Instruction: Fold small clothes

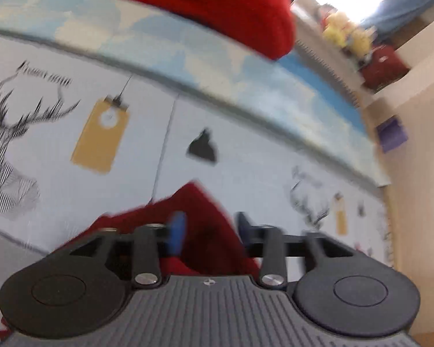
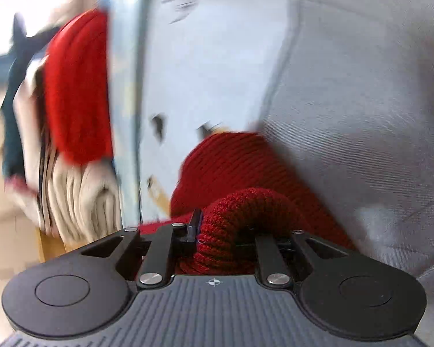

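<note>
Slipping is the main worry. The left tool (image 1: 209,228) has its pads apart, with the red knit (image 1: 199,202) lying under and between them, gripped by neither. On this side the knit is loose on the deer-print sheet (image 1: 246,159), so any fold laid here could spring back or drag askew if the other side tugs. If this tool closes while both views are this blurred, it may catch only one layer, or pinch the sheet along with the knit.

Far ahead of the left tool, past a cloud-print strip (image 1: 159,37), lies a second red garment (image 1: 217,5). It could be mistaken for the piece in hand.

The right tool (image 2: 228,231) is clamped on a thick rolled edge of the same knit (image 2: 225,167), which bulges over its jaws. So bulky a bite may work out of the pads, or leave a lump instead of a flat crease. Ahead and to its left stands a stack (image 2: 81,196) of folded cream, white and teal pieces with a red one (image 2: 78,86) on it. A wide sweep that way could topple it. To the right, grey cloth (image 2: 361,115) crowds the knit and might get snagged into the fold.

No basket or box for the clothes is in view. Far right of the left tool sits a dark red case (image 1: 384,66), too blurred to tell its contents.
</note>
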`<state>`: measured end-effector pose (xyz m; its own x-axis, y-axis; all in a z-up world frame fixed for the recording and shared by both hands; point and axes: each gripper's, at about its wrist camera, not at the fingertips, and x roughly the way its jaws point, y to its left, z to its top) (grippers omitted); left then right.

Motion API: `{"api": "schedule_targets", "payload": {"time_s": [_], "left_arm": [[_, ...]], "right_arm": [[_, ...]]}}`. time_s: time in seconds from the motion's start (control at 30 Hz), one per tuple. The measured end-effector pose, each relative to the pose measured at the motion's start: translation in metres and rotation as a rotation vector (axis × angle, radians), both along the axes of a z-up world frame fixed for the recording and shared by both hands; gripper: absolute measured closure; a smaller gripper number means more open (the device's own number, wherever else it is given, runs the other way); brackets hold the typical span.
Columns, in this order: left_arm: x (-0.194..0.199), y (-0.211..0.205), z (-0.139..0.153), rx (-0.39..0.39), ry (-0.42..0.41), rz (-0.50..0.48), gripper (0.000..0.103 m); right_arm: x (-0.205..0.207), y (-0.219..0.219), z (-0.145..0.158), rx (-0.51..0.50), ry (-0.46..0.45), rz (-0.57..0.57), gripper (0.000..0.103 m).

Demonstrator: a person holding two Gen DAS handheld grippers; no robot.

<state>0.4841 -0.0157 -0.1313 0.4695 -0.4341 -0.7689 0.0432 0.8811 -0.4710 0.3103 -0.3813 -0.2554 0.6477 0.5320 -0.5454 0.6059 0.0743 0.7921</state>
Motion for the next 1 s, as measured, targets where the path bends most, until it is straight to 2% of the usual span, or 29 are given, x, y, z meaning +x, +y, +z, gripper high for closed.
{"api": "schedule_targets", "payload": {"time_s": [0.03, 0.07, 0.13, 0.2, 0.27, 0.33, 0.37, 0.5, 0.6, 0.73, 0.77, 0.83, 0.87, 0.9, 1.0], "left_arm": [[-0.004, 0.004, 0.008, -0.007, -0.028, 0.015, 0.013], [-0.011, 0.010, 0.017, -0.009, -0.066, 0.035, 0.004], [-0.031, 0.026, 0.033, -0.014, -0.126, 0.057, 0.000], [-0.057, 0.047, 0.040, -0.016, -0.149, 0.100, 0.000], [-0.086, 0.072, 0.037, -0.031, -0.152, 0.160, 0.000], [-0.116, 0.099, 0.024, -0.035, -0.131, 0.233, 0.000], [-0.126, 0.109, 0.018, -0.035, -0.119, 0.266, 0.000], [-0.152, 0.144, -0.021, -0.023, -0.082, 0.386, 0.000], [-0.152, 0.163, -0.048, -0.016, -0.037, 0.414, 0.000], [-0.139, 0.172, -0.064, 0.067, 0.031, 0.409, 0.001], [-0.136, 0.174, -0.064, 0.066, 0.023, 0.393, 0.001], [-0.131, 0.173, -0.064, 0.081, 0.005, 0.364, 0.001], [-0.129, 0.172, -0.064, 0.089, -0.002, 0.352, 0.001], [-0.128, 0.170, -0.065, 0.095, -0.001, 0.342, 0.001], [-0.125, 0.167, -0.071, 0.079, 0.028, 0.332, 0.001]], "right_arm": [[-0.001, 0.002, -0.007, 0.029, 0.007, -0.017, 0.086], [0.001, 0.003, -0.010, 0.052, 0.003, -0.025, 0.080], [0.001, 0.004, -0.008, 0.084, -0.027, -0.018, 0.064], [-0.001, 0.002, 0.006, 0.096, -0.114, -0.039, 0.026], [-0.007, -0.002, 0.033, 0.049, -0.257, -0.086, 0.017], [-0.010, -0.008, 0.064, -0.062, -0.395, -0.100, 0.016], [-0.011, -0.008, 0.078, -0.125, -0.432, -0.075, 0.015], [-0.006, 0.009, 0.115, -0.361, -0.519, 0.154, 0.017], [0.010, 0.039, 0.119, -0.528, -0.545, 0.349, 0.020], [0.041, 0.092, 0.112, -0.758, -0.513, 0.579, 0.021], [0.050, 0.104, 0.106, -0.817, -0.505, 0.642, 0.030], [0.056, 0.121, 0.101, -0.956, -0.486, 0.723, 0.063], [0.060, 0.129, 0.095, -1.040, -0.449, 0.762, 0.080], [0.070, 0.132, 0.084, -1.063, -0.411, 0.786, 0.081], [0.097, 0.133, 0.060, -1.073, -0.355, 0.734, 0.082]]}}
